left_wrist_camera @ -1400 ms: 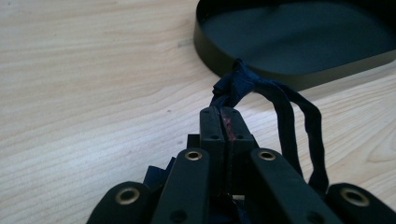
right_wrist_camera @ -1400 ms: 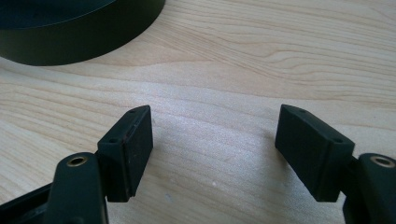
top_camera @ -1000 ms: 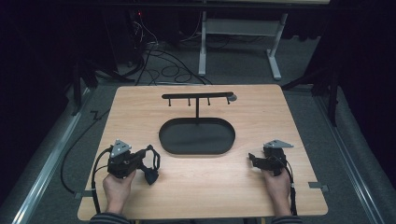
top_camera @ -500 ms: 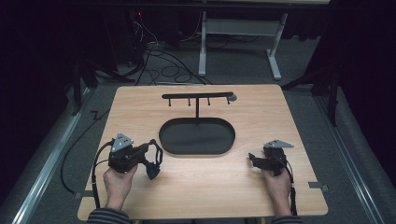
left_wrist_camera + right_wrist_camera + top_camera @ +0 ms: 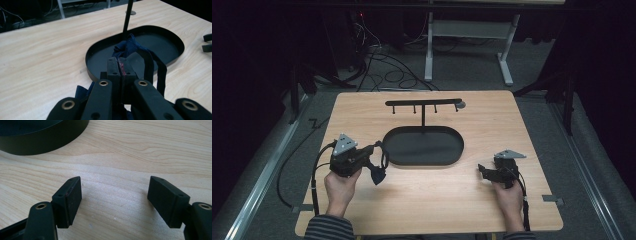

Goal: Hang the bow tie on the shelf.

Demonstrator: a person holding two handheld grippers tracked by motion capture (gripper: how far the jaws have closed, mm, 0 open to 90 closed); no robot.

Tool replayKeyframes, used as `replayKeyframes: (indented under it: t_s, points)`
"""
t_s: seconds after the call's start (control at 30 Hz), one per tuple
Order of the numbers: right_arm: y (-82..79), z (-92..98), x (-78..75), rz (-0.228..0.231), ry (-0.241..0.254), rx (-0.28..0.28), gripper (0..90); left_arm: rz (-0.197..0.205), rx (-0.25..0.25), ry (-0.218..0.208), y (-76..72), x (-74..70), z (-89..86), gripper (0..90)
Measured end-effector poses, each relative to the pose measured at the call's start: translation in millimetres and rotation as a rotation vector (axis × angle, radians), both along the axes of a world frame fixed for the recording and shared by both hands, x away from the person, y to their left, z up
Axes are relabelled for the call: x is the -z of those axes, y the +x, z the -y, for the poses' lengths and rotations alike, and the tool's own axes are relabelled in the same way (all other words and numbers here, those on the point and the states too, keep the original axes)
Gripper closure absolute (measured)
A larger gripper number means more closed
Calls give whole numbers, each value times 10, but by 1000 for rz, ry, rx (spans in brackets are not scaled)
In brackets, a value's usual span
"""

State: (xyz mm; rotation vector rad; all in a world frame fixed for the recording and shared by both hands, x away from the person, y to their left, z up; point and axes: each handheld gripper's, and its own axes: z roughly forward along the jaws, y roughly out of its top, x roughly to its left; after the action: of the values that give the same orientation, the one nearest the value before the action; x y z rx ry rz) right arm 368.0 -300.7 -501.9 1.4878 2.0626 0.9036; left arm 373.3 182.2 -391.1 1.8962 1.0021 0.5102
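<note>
The left tool [image 5: 371, 162], pinching a dark blue strap [image 5: 140, 53], had risen and edged toward the black tray [image 5: 452, 157] on the desk [image 5: 422, 200]. Likely the strap was headed for the hook stand [image 5: 423, 105]. The right tool [image 5: 113, 200] rested spread wide.

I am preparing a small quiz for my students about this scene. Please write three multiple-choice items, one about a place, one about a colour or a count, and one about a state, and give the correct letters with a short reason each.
1. Where does the black oval tray stand?
A. near the middle of the wooden table
B. on the floor
C. at the table's near right corner

2. What colour is the fabric strap in the left claw?
A. white
B. dark blue
C. yellow

3. How are the jaws of the right claw?
A. shut on a strap
B. shut on nothing
C. open, with nothing between them

Answers:
1 A: the high view shows the tray centred on the table, under the T-shaped hook rack.
2 B: the left gripper view shows dark blue cloth pinched between the jaws.
3 C: the right gripper view shows bare wood between wide-apart jaws.
</note>
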Motion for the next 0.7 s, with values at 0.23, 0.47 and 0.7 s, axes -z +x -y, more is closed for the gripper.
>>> replayKeyframes:
  t_s: [0.23, 0.47, 0.7]
  points:
    - [-1, -11, 1, 3, -10, 0, 288, 6, 5, -43, 124, -114, 39, 888]
    - [0, -5, 1, 3, -4, 0, 287, 22, 10, -48, 219, -245, 102, 887]
    - [-1, -11, 1, 3, -10, 0, 287, 28, 5, -91, 290, -276, 106, 887]
